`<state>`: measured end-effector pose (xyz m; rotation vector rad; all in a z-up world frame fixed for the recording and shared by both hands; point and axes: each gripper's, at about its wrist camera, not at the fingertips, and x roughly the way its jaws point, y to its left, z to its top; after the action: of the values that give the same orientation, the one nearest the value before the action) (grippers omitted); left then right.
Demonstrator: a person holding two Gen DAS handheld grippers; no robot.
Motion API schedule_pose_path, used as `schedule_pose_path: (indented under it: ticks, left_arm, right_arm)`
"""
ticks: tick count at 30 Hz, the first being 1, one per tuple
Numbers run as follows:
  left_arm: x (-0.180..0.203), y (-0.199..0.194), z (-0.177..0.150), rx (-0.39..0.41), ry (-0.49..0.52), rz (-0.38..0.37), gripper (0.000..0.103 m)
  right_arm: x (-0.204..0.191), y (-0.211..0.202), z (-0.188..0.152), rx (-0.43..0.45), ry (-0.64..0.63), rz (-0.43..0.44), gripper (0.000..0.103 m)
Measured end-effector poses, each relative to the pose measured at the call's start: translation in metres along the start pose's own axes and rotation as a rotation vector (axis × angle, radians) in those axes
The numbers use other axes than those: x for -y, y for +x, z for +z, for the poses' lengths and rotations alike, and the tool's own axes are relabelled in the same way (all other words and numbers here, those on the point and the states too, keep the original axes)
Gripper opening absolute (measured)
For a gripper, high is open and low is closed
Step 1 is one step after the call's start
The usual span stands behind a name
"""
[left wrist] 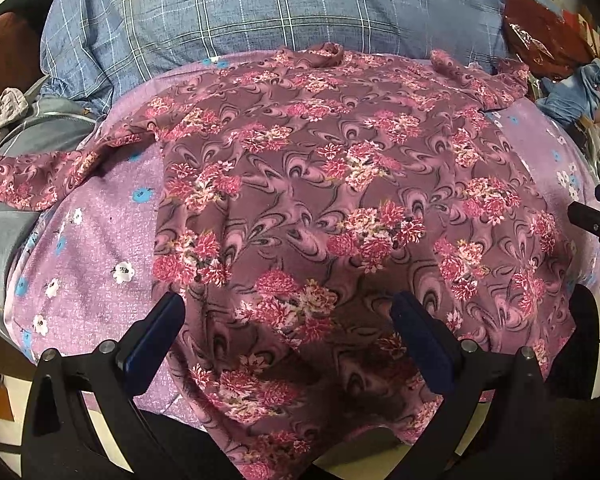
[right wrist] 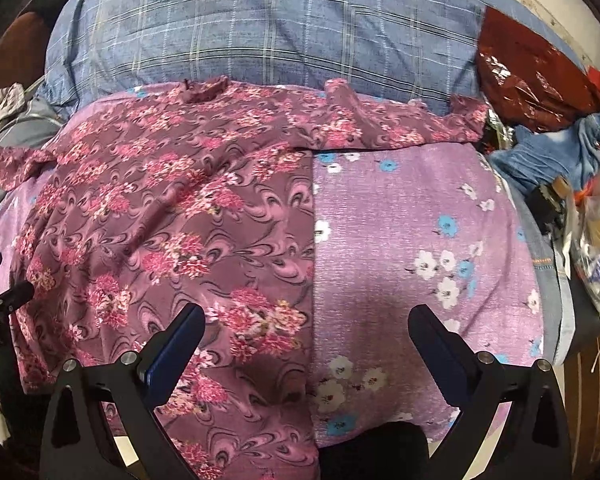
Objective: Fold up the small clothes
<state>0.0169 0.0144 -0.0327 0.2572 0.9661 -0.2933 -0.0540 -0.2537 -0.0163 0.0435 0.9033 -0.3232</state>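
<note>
Lying: maroon floral garment (left wrist: 320, 184) spread flat on a lilac flowered sheet (left wrist: 100, 240), neckline at the far end, hem at the near end.
Left claw (left wrist: 288, 336): fingers wide apart, gripping nothing, hovering over the garment's near part; in the left wrist view the cloth fills the gap between the fingers, the left finger (left wrist: 156, 336) over the garment's left edge and the right finger (left wrist: 424, 348) over the printed cloth.
Right claw (right wrist: 306, 348): fingers wide apart and empty; in the right wrist view the garment's straight right edge runs from far to near through the gap, so the left finger (right wrist: 176, 348) is over the garment (right wrist: 172, 224) and the right finger (right wrist: 440, 348) over bare sheet (right wrist: 412, 240).
Contact: cannot tell whether either claw touches the cloth.
Sleeves: one stretches out to the left past the sheet's edge (left wrist: 32, 184); the other lies at the far right (right wrist: 420, 128).
Far side: blue checked bedding (left wrist: 280, 4) just beyond the neckline.
Right side: red shiny bag (right wrist: 532, 76), and nearer than it a blue cloth (right wrist: 564, 148) and clutter.
Left side: grey fabric (left wrist: 4, 120) beside the bedding.
</note>
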Motion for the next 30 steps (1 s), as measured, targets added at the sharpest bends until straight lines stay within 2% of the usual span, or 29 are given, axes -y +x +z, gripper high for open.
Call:
schedule_pose_path:
  ticks: [5,16,30]
  left_arm:
    - [0.000,0.000,0.002,0.005,0.006,-0.006,0.103]
    - [0.000,-0.003,0.002,0.014,-0.007,-0.017,0.103]
    - [-0.004,-0.008,0.002,0.028,-0.028,-0.042,0.103]
  right_arm:
    - [-0.010,0.000,0.002,0.015,-0.036,0.018,0.102]
    - [0.000,0.006,0.000,0.002,0.024,0.037,0.102]
    - [-0.002,0.000,-0.002,0.017,0.023,0.007,0.102]
